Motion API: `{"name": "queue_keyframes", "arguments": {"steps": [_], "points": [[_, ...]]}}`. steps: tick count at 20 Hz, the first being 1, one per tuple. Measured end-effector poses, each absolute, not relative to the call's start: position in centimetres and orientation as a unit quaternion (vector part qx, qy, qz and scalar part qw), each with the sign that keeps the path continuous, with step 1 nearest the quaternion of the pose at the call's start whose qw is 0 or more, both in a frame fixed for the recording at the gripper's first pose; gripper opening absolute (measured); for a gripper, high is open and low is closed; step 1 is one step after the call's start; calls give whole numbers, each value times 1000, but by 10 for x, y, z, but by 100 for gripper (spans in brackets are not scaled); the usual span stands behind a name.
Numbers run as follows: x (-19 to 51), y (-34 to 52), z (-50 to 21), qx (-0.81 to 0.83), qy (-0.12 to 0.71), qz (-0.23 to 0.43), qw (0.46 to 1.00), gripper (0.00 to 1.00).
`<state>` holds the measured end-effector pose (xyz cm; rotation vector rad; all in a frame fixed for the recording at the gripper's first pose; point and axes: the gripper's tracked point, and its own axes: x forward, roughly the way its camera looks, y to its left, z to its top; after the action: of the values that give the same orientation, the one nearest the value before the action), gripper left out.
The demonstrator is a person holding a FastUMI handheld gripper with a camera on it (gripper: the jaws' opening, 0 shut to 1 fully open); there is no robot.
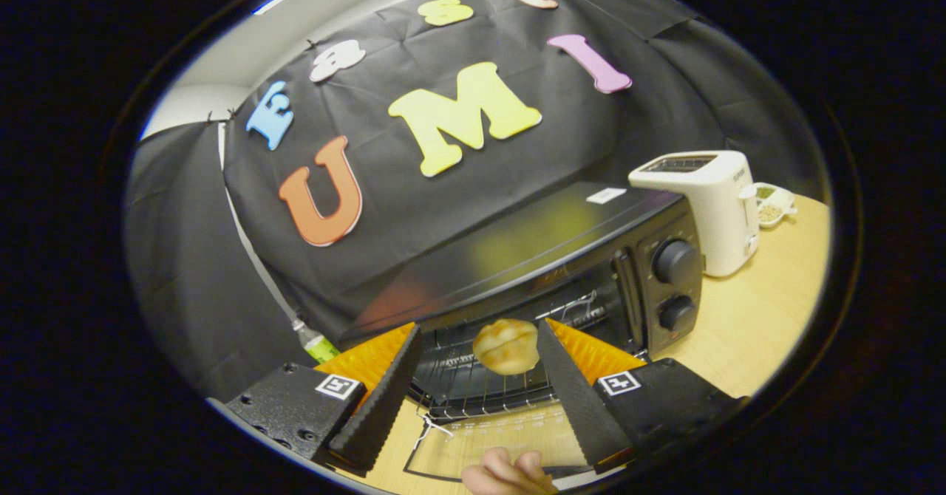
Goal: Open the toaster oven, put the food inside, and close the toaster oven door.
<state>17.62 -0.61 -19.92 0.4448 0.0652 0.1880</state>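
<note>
Food first: a small golden bun-like piece (pixel 506 346) sits between the two fingers, out near their tips, w/ the oven rack (pixel 473 377) right behind it. Is it gripped? Can't tell. The right finger's edge looks to touch it, but there's a clear gap on the left side, so the jaws (pixel 479 332) stand spread fairly wide and I can't say whether the piece hangs from one finger or already rests on the rack. Looks like delivery is mid-way or just done, imo.

Toaster oven (pixel 532 258) next: door (pixel 480 443) is dropped flat toward us, glass panel lying over the counter (pixel 754 318), so step one is done. Cavity is open, wire rack exposed, two knobs (pixel 676 288) on the right panel. The gripper comes in level and straight at the mouth, which makes sense: that's the line that clears the open door and lands food on the rack.

A hand (pixel 510 473) shows at the door's near edge, prob steadying it or ready to lift it shut.

Further out: a white pop-up toaster (pixel 702 207) right beside the oven, a small dish (pixel 772 205) behind that, a bottle (pixel 318 343) off to the oven's left against the cloth.

Left to do: confirm the food is on the rack, back out, close the door.
</note>
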Motion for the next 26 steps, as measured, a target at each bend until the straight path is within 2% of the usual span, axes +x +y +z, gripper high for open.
{"name": "queue_keyframes", "arguments": {"steps": [2, 5, 11, 16, 26], "points": [[162, -23, -187, 174, 5, 61, 983, 100], [145, -39, -198, 52, 39, 16, 998, 100], [107, -22, -234, 26, 127, 23, 991, 100], [95, -11, -260, -40, 151, 15, 988, 100], [68, 10, -338, -32, 269, 20, 962, 100]]}}
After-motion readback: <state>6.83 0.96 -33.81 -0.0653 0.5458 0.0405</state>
